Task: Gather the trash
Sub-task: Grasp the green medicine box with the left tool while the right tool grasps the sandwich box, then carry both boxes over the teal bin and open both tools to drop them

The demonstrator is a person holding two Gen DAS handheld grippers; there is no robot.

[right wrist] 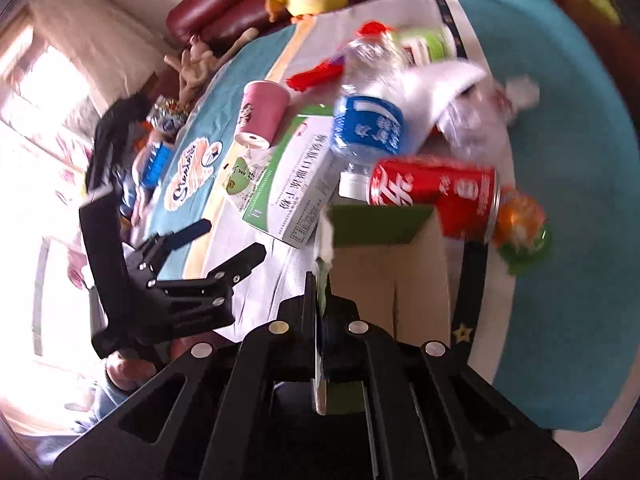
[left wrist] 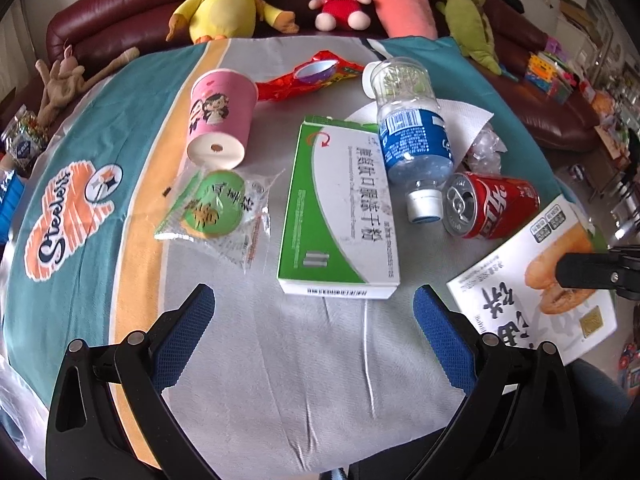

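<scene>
Right hand-held gripper: jaws clamped flat on edge of flattened snack carton, held at near right edge of surface. Carton: light, stiff card, thin; edge pinch suits it, may flex or swing.

Left hand-held gripper: jaws wide, empty, above cloth near green medicine box.

Box light, rigid; take across narrow sides. Water bottle, cola can light, round, likely to roll.

Surface: cloth-covered, soft, wrinkled. Far side: sofa with plush toys.
</scene>
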